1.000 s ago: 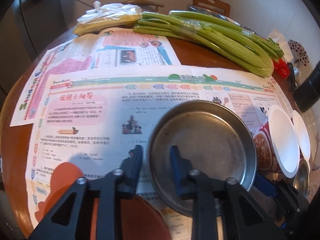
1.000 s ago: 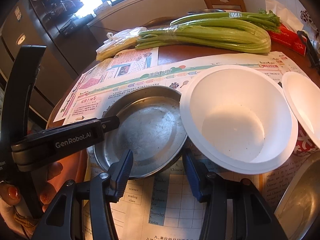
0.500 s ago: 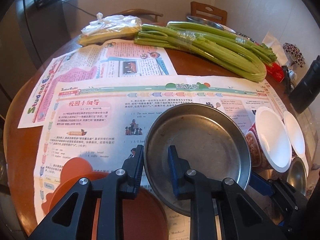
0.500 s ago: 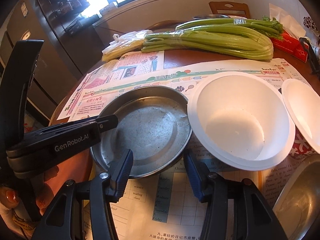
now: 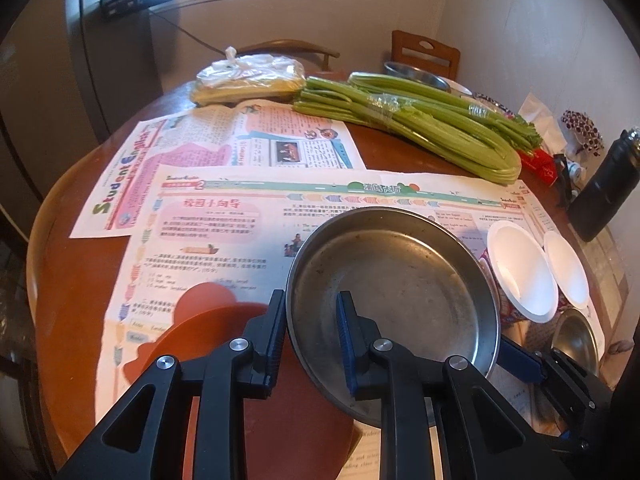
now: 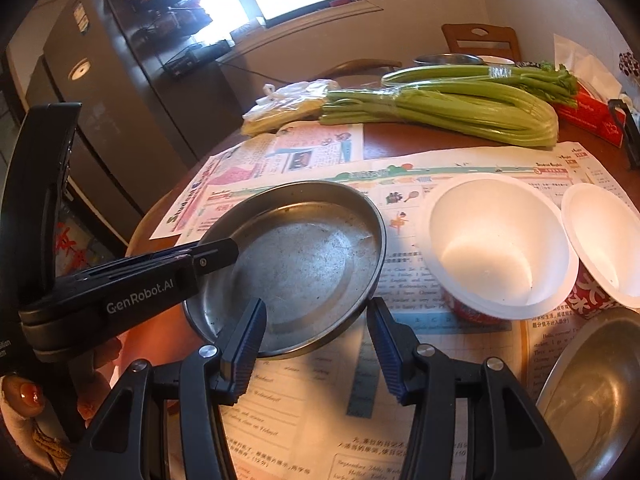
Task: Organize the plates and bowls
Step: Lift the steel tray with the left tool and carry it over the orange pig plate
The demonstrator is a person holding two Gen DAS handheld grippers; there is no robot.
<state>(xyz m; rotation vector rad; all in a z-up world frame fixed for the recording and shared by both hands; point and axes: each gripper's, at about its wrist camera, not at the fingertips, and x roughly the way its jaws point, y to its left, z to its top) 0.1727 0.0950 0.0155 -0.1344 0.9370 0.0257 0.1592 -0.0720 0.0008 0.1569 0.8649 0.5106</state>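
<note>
Steel plate (image 5: pixel 394 300) rises off the newspaper.
Left hand-held gripper (image 5: pixel 310 336) pinches its near rim; right hand-held gripper (image 6: pixel 316 344) spread, empty, just beside.

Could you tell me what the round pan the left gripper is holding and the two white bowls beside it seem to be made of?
The pan looks like bare metal, probably stainless steel: dull grey, scuffed and spotted, with soft glare on its rim. The white bowls look like foam or paper disposables: matte white inside, thin rolled lips, red printed outsides. Which of the two I cannot tell.
</note>
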